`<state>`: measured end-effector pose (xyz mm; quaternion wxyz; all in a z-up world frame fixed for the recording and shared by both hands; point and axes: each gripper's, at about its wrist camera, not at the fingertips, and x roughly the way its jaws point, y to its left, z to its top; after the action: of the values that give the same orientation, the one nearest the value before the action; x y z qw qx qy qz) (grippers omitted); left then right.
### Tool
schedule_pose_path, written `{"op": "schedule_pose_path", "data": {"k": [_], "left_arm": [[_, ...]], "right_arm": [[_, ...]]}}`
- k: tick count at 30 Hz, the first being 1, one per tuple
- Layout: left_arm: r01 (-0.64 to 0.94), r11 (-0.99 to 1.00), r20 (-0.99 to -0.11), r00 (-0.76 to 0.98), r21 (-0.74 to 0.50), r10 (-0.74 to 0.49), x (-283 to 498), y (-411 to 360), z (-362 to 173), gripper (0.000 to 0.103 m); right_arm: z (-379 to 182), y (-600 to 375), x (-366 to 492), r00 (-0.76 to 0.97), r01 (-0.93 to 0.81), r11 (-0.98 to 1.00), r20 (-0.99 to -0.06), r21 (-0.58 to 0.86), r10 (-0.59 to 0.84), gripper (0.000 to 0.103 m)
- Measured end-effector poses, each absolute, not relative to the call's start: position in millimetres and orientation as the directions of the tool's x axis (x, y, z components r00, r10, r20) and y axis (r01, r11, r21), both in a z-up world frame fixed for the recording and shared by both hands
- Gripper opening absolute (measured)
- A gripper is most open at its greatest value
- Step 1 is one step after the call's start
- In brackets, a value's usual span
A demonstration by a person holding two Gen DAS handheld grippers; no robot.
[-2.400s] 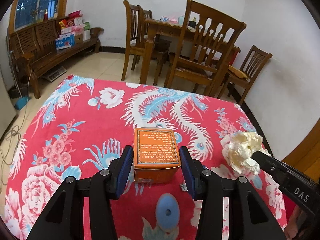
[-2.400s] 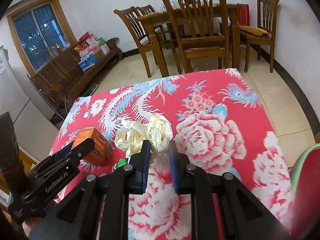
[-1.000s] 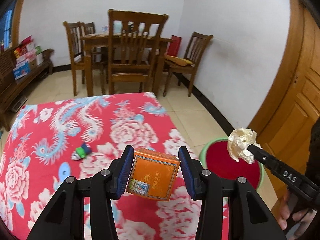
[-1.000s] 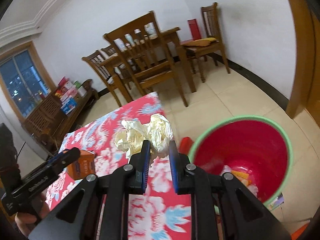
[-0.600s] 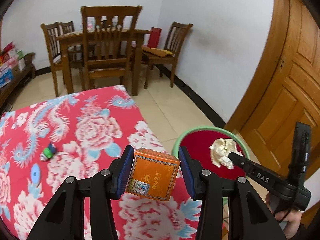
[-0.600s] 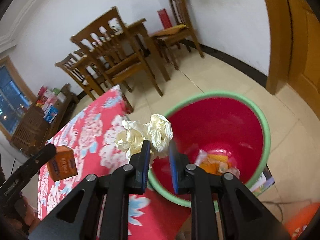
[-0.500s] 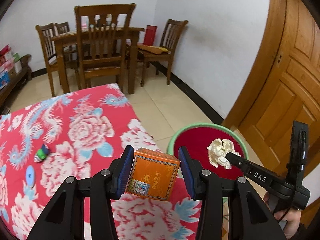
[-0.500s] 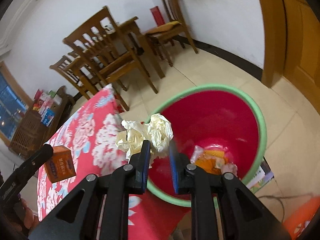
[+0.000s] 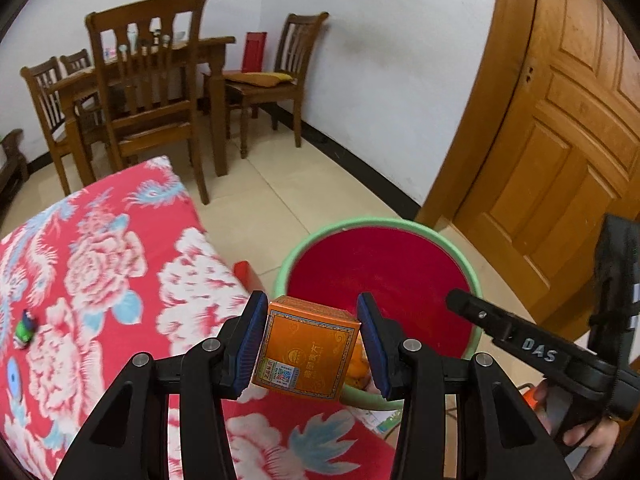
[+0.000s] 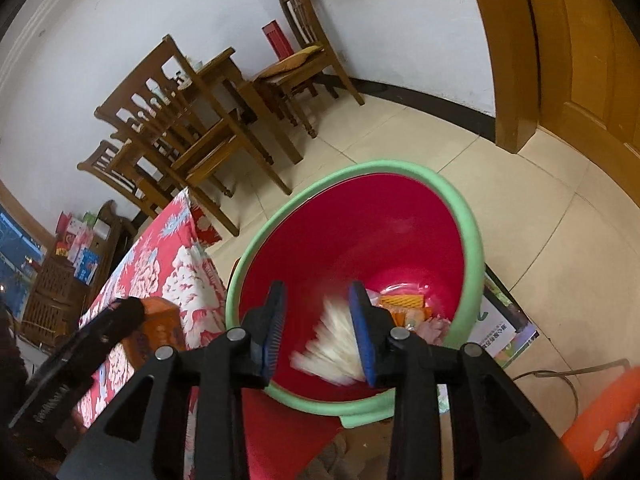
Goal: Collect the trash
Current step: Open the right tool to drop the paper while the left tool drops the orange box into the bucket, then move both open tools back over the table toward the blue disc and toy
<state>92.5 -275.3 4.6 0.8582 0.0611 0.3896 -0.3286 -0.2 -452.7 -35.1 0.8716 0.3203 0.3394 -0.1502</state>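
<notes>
Over the red bin [image 10: 474,236], your right tool [image 10: 316,324] is opening and the crumpled paper [image 10: 334,346] falls in, your left tool [image 9: 312,346] still pinches the orange box [image 9: 308,354], and a small green toy [image 9: 25,326] waits on the table [image 9: 120,264].

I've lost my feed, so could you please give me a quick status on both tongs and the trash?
Left tongs shut on orange box. Right tongs opening, crumpled paper dropping loose into the red bucket. Nothing in the way.
</notes>
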Motion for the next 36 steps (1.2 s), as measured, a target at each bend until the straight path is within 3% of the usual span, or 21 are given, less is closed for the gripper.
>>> {"op": "schedule_pose_path", "data": {"k": [14,18,36], "left_arm": [[0.636,0.752,-0.757,0.404,-0.171,-0.514,103.6,-311.3,-20.4,0.048],[0.635,0.753,-0.757,0.405,-0.17,-0.513,103.3,-309.8,-21.5,0.055],[0.532,0.817,-0.709,0.488,-0.221,-0.509,106.7,-243.3,5.0,0.057]], "right_arm": [[-20.8,-464.9,-18.4,0.757,0.498,0.722,-0.647,0.48,-0.092,0.04],[-23.0,-465.0,-15.8,0.753,0.501,0.719,-0.652,0.482,-0.087,0.04],[-15.6,-436.9,-5.3,0.758,0.438,0.768,-0.652,0.468,-0.035,0.04]]}}
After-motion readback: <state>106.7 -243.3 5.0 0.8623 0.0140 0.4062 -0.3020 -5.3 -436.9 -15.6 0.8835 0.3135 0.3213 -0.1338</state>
